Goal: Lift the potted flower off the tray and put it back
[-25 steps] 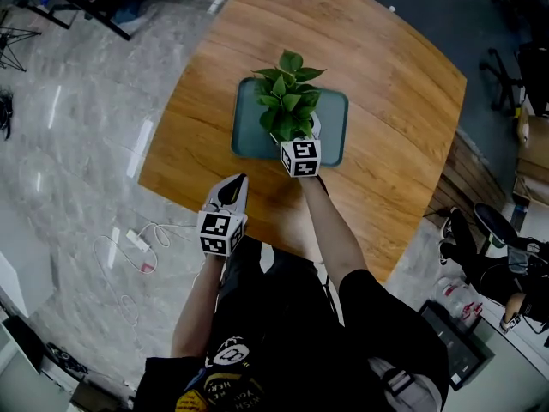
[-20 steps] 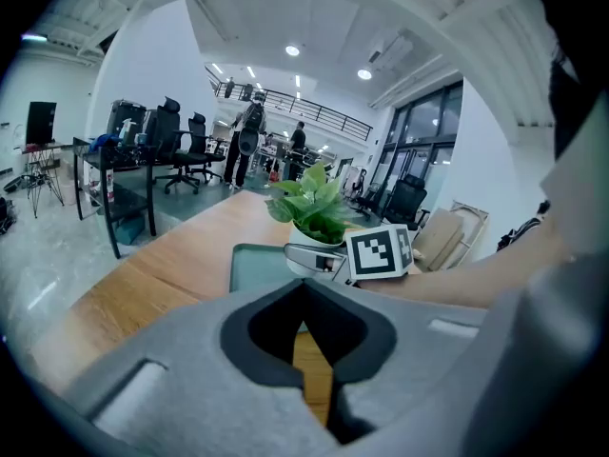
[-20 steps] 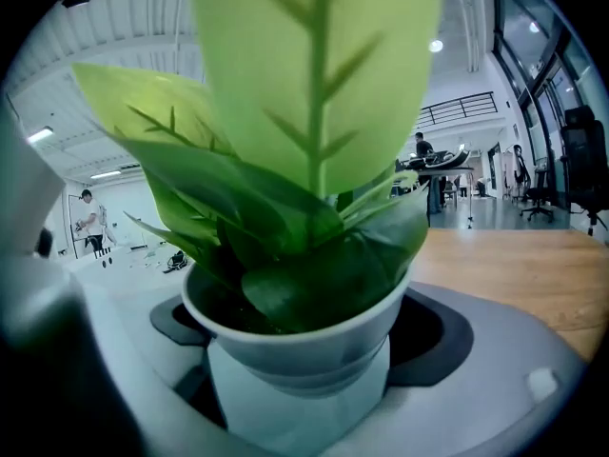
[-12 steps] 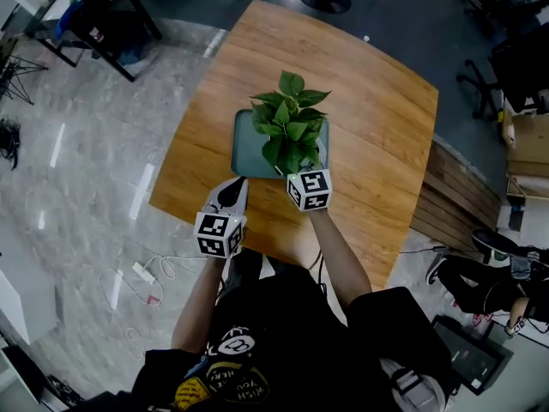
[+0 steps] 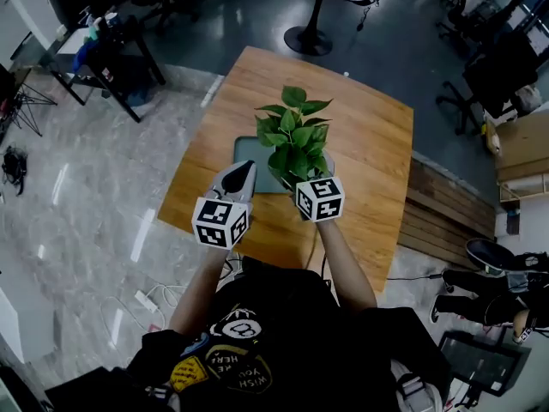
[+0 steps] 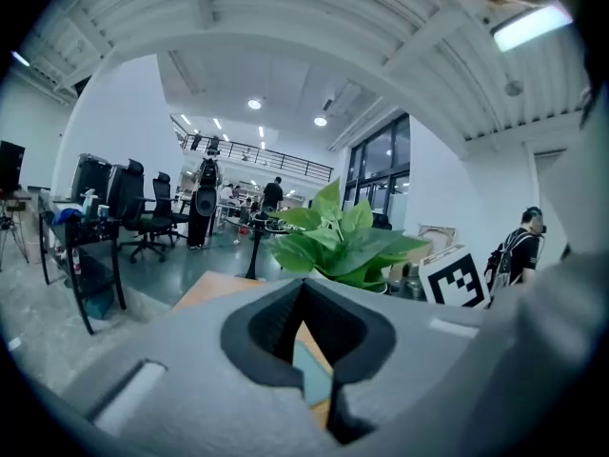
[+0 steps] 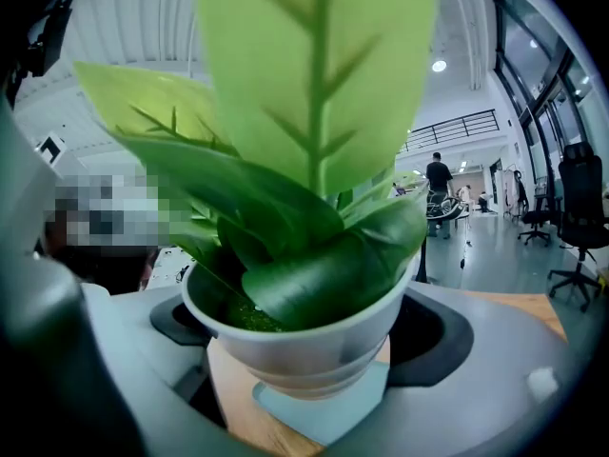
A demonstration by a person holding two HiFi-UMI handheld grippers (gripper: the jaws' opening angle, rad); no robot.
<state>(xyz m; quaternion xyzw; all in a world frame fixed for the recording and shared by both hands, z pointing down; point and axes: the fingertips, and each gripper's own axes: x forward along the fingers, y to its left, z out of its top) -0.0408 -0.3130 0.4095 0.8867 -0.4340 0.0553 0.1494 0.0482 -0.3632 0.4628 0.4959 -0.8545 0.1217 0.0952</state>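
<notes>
A leafy green plant (image 5: 293, 136) in a white pot (image 7: 314, 343) hangs above the teal tray (image 5: 250, 154) on the wooden table (image 5: 369, 144). My right gripper (image 5: 304, 177) is shut on the pot, one jaw on each side of it (image 7: 314, 350). In the right gripper view the tray (image 7: 328, 415) lies well below the pot's base. My left gripper (image 5: 239, 175) is shut and holds nothing; it hovers over the tray's near left edge, beside the plant (image 6: 338, 244). The right gripper's marker cube (image 6: 459, 276) shows in the left gripper view.
The table's near edge lies just under both grippers. A black desk (image 5: 103, 50) and chairs stand at the far left, a round table base (image 5: 307, 39) beyond the table. A wooden slatted bench (image 5: 442, 213) lies to the right, and a cable (image 5: 146, 303) on the marble floor.
The right gripper has risen with the potted plant, so the pot now hangs clear of the tray. The left gripper has risen a little and stays shut.
</notes>
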